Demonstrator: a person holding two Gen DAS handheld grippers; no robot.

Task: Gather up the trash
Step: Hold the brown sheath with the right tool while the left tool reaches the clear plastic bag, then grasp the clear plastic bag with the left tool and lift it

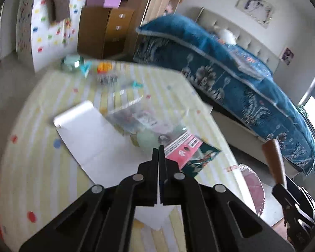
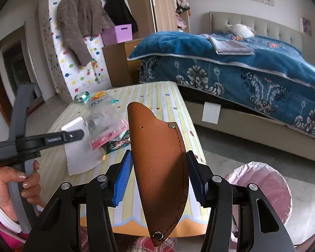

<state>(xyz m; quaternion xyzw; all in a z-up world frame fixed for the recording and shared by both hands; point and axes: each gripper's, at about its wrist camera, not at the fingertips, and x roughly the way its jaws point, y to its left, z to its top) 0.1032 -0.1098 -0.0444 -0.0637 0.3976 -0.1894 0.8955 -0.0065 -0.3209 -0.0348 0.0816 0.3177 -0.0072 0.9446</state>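
Note:
My right gripper [image 2: 159, 168] is shut on a brown leather sheath [image 2: 159, 163], held upright between the blue pads [image 2: 122, 180] above the table's near right corner. The sheath tip [image 1: 273, 159] and right gripper also show at the right of the left wrist view. My left gripper [image 1: 158, 149] is shut and empty, its jaws pressed together above the table near a pink packet [image 1: 183, 153]. A white folded paper [image 1: 84, 134], a clear plastic bag [image 1: 134, 113] and a dark green wrapper [image 1: 203, 159] lie on the table. The left gripper [image 2: 79, 134] shows in the right wrist view.
A bin with a pink liner [image 2: 264, 189] stands on the floor right of the striped table [image 2: 161, 96]. A bed with a blue blanket [image 2: 241, 69] lies beyond. More small items [image 2: 94, 98] sit at the table's far end. A wooden cabinet [image 2: 119, 63] stands behind.

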